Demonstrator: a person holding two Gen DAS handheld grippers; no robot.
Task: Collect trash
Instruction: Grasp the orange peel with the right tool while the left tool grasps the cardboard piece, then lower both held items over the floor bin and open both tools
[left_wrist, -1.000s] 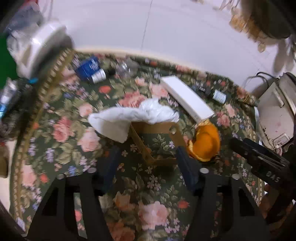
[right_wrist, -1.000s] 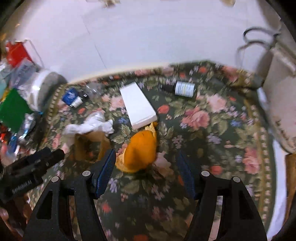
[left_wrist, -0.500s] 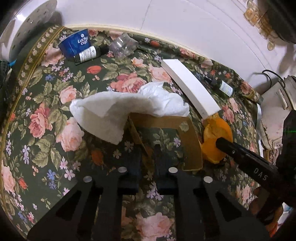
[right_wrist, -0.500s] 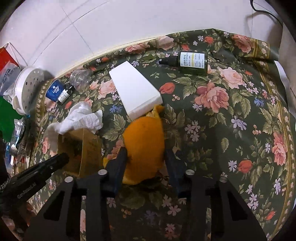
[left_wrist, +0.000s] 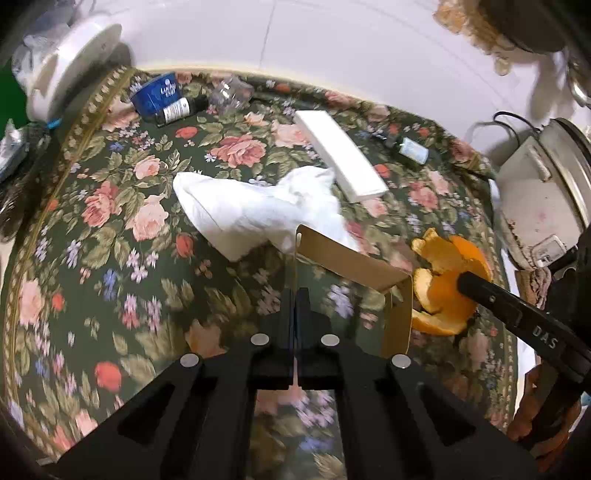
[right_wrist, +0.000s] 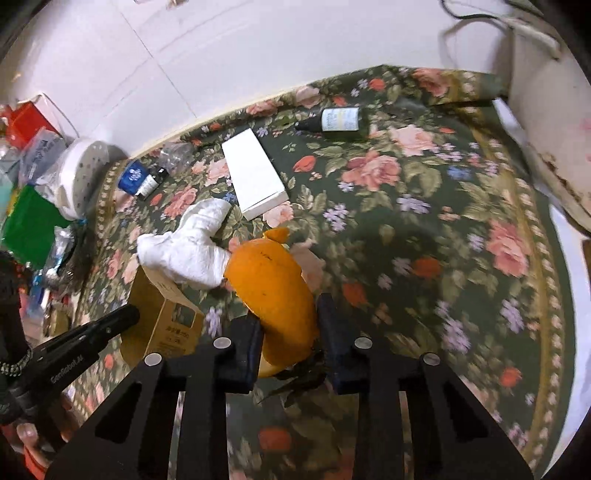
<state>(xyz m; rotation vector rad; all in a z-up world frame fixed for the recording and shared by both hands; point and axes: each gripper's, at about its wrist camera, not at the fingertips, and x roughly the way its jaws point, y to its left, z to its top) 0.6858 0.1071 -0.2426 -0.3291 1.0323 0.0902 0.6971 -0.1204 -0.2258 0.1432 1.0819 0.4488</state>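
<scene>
A: We are looking down along the left gripper (left_wrist: 295, 295), and its jaws are pressing together on the thin wall of the small brown cardboard box (left_wrist: 351, 258), which is lying open on the worktop covered with a dark green rose-patterned cloth (left_wrist: 110, 221).

B: We are seeing the right gripper (right_wrist: 290, 325) too; its jaws have just been closing and are clamping the sides of the orange peel (right_wrist: 273, 288), just beside that box.

A: The crumpled white paper tissue (left_wrist: 251, 210) is draping over the far edge of the box and touching it.

B: Behind the tissue, the flat white rectangular box (right_wrist: 255, 181) is lying on the cloth, one end near the peel.

A: Well apart, at the far left edge, we are finding a blue paper cup (left_wrist: 157, 96) on its side, with a small dark bottle (left_wrist: 177, 109) touching it and a crumpled clear plastic cup (left_wrist: 231, 94) just beside them.

B: A dark green dropper bottle with a pale label (right_wrist: 338, 120) is lying on its side near the far right edge.
</scene>
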